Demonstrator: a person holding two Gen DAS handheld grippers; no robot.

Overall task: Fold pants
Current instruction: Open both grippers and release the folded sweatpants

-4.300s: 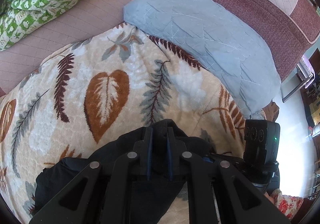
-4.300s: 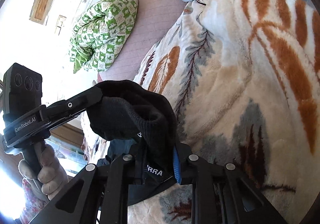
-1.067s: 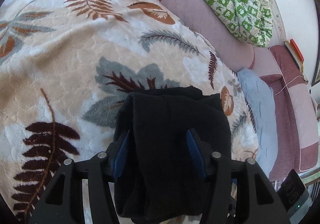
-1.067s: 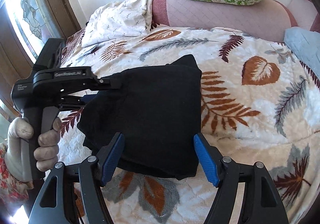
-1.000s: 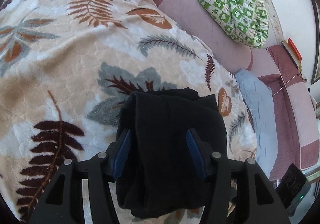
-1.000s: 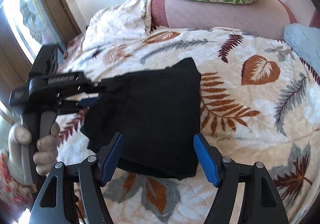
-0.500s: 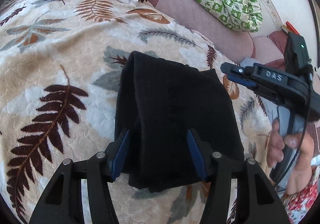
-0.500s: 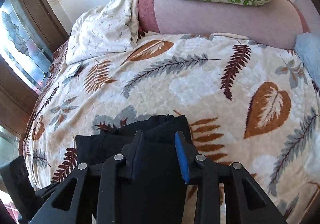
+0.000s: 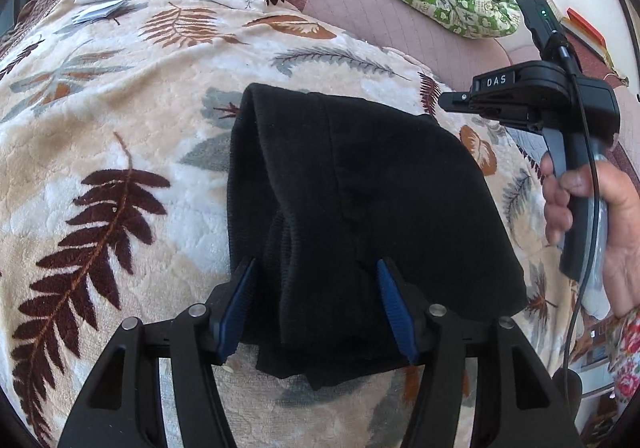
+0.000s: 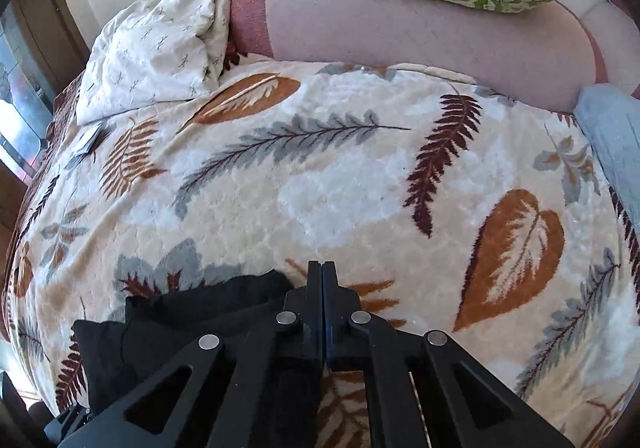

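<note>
Folded black pants [image 9: 360, 207] lie mid-frame on the leaf blanket [image 9: 120, 119]; left tongs [image 9: 316, 308] gape wide around them. Right tongs [image 10: 322, 312] are pressed together, holding nothing.

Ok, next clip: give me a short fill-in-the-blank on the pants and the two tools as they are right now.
1. The folded pants are ____ in colour.
2. The left tool is ____, its blue pads either side of the pants.
3. The right tool is ____, with nothing between its tips.
4. The pants lie on a ____-patterned blanket.

Missing words: black; open; shut; leaf
</note>
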